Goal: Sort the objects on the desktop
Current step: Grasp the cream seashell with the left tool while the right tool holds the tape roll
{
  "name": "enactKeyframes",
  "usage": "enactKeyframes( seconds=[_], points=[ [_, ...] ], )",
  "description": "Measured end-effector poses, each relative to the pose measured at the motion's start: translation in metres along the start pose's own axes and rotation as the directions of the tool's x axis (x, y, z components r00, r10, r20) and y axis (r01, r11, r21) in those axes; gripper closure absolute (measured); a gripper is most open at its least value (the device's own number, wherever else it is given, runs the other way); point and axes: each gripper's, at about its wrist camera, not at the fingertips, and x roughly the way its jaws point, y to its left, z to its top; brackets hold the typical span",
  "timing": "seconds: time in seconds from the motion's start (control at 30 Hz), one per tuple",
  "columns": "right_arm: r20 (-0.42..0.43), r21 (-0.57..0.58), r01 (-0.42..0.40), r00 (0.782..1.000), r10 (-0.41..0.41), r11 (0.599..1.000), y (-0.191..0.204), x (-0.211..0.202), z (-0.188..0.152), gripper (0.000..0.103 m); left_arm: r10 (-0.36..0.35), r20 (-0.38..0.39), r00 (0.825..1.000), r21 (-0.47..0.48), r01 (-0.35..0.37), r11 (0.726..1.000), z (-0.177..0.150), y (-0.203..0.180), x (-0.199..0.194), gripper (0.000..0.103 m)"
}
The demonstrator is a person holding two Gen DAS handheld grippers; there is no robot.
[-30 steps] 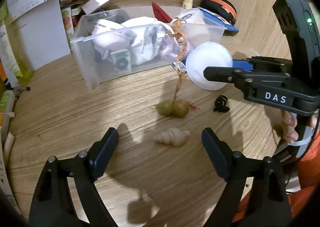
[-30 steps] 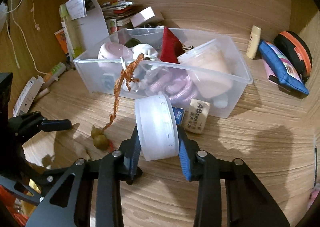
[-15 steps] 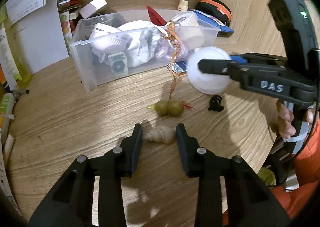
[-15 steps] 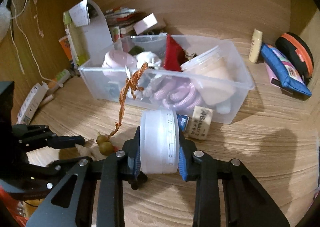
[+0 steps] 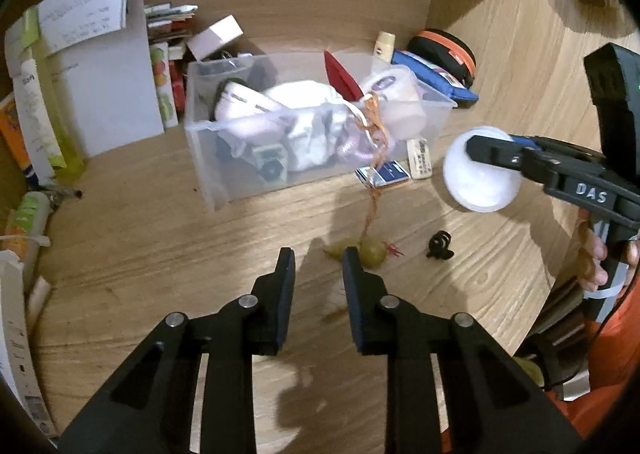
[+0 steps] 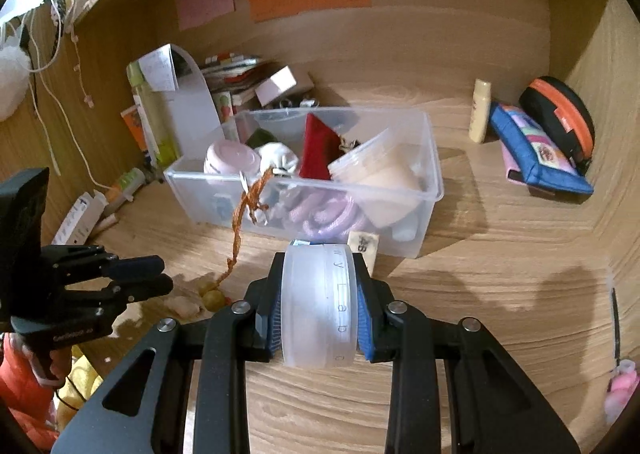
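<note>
My right gripper (image 6: pixel 320 266) is shut on a round white plastic jar (image 6: pixel 318 306) and holds it above the desk in front of the clear storage bin (image 6: pixel 434 158). In the left wrist view the jar (image 5: pixel 480 182) and right gripper (image 5: pixel 492 144) hang at the right. The jaws of my left gripper (image 5: pixel 318 256) are closing to a narrow gap, and only bare wood shows between them. In the right wrist view a small pale shell (image 6: pixel 185 305) lies just past the left gripper (image 6: pixel 160 274). Green gourd beads (image 5: pixel 374 250) on an orange cord trail from the bin.
A black clip (image 5: pixel 440 245) lies right of the beads. A small blue card (image 5: pixel 384 174) and a pale block (image 5: pixel 420 158) rest against the bin's front wall. A blue pouch (image 6: pixel 536 150), an orange-black case (image 6: pixel 560 114) and a bottle (image 6: pixel 480 110) sit back right; papers and boxes crowd the left.
The left jaws went from wide open to a narrow gap around the shell, then rose; the shell no longer shows between them. The right gripper lifted the jar a little.
</note>
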Motion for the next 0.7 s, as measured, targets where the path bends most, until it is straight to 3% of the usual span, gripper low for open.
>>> enactKeyframes(
  seconds=[0.17,0.3,0.5,0.53,0.6,0.7],
  points=[
    [0.027,-0.008,-0.004,1.0,0.004,1.0,0.0,-0.011,0.005,0.076,-0.016,-0.018,1.0,-0.007,0.016,1.0,-0.003,0.006,-0.002,0.077],
    [0.03,0.0,-0.026,0.999,0.026,1.0,-0.001,-0.012,0.006,0.076,-0.01,-0.044,0.999,0.021,0.011,1.0,-0.01,-0.003,0.005,0.06],
    [0.008,0.002,-0.044,0.999,0.044,0.999,0.001,-0.006,0.001,0.076,-0.009,-0.094,0.996,0.1,0.018,0.995,-0.01,-0.022,0.023,0.059],
    [0.004,0.001,-0.045,0.999,0.045,0.999,0.001,-0.005,0.001,0.076,-0.002,-0.102,0.995,0.105,0.013,0.994,-0.01,-0.025,0.027,0.06],
    [-0.003,0.001,-0.045,0.999,0.045,0.999,0.002,-0.004,-0.002,0.076,0.051,-0.089,0.995,0.104,-0.042,0.994,-0.01,-0.026,0.031,0.081],
    [-0.001,0.003,-0.046,0.999,0.046,0.999,0.001,-0.004,-0.002,0.076,0.057,-0.072,0.996,0.116,-0.049,0.992,-0.014,-0.026,0.027,0.084]
  ],
)
